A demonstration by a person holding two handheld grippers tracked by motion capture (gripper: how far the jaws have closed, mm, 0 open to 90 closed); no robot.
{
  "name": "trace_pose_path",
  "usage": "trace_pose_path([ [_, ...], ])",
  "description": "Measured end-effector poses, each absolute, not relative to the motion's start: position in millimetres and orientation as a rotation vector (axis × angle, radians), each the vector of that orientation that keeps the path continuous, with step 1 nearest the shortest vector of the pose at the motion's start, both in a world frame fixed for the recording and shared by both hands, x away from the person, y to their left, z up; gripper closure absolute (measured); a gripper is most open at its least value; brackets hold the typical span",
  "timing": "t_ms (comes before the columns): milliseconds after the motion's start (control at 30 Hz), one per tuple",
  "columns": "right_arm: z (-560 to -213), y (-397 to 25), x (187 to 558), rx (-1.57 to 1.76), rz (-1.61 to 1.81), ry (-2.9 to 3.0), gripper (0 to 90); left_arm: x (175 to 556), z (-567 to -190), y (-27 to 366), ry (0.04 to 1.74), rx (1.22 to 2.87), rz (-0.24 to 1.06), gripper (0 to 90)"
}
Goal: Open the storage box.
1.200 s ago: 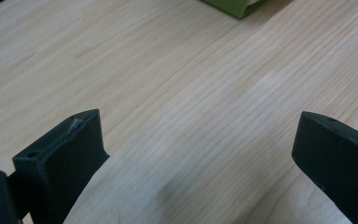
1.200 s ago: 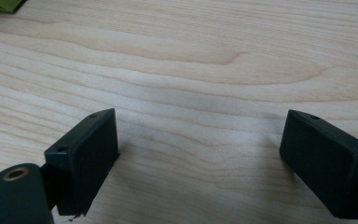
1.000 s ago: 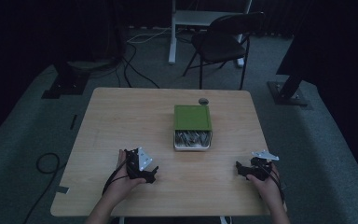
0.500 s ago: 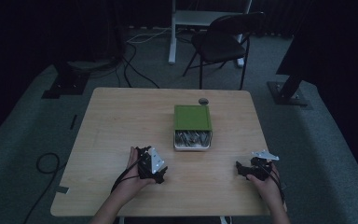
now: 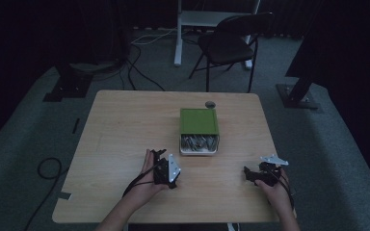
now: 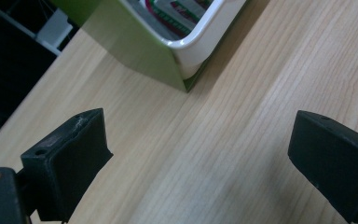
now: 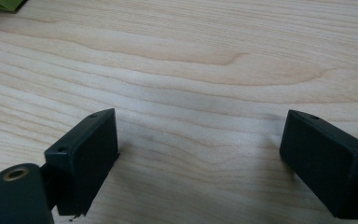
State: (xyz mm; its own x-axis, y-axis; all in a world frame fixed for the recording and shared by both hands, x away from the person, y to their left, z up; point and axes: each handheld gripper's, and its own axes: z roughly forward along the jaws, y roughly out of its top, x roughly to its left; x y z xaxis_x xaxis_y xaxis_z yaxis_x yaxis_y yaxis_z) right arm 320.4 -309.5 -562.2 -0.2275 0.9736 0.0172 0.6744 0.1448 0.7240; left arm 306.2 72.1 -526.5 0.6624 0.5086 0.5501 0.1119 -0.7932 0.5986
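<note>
A person works two hand-held grippers over a pale wooden table (image 5: 125,125) in a dim room. In the high view the left gripper (image 5: 160,155) sits at lower centre of the frame, its jaws spread wide and holding nothing, pointed toward the green box (image 5: 199,121) just above and to its right. The box lies at the middle of the table, its white tray (image 5: 199,144) pulled partly out at the near end, with packets inside too small to make out. In the left gripper view the two black jaws stand far apart over bare wood, and a corner of the green box (image 6: 135,51) with the tray's white rim (image 6: 200,37) fills the upper left of the frame, near but not touching. The right gripper (image 5: 248,173) rests at lower right of the high view, well apart from the box, jaws likewise wide and empty. A small round object (image 5: 210,104) lies beyond the box. A black chair (image 5: 231,38) stands behind the table
</note>
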Motion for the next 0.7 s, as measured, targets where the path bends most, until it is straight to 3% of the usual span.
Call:
trace_pose_path([
  [300, -562.2, -309.7, 320.6, 1.570, 0.860, 1.968, 11.0, 305.6, -528.7, 52.5, 0.360, 2.385, 1.026, 5.6],
  [433, -562.2, -309.8, 320.6, 1.570, 0.860, 1.968, 11.1, 306.4, -530.4, 44.7, 0.308, 2.400, 1.056, 13.3],
  [633, -562.2, -309.8, 320.6, 1.570, 0.860, 1.968, 11.1, 308.8, -534.5, 33.8, 0.203, 2.410, 1.094, 15.8],
  [700, -562.3, -309.8, 320.6, 1.569, 0.860, 1.968, 11.1, 310.3, -535.9, 31.9, 0.222, 2.384, 1.083, 23.5],
])
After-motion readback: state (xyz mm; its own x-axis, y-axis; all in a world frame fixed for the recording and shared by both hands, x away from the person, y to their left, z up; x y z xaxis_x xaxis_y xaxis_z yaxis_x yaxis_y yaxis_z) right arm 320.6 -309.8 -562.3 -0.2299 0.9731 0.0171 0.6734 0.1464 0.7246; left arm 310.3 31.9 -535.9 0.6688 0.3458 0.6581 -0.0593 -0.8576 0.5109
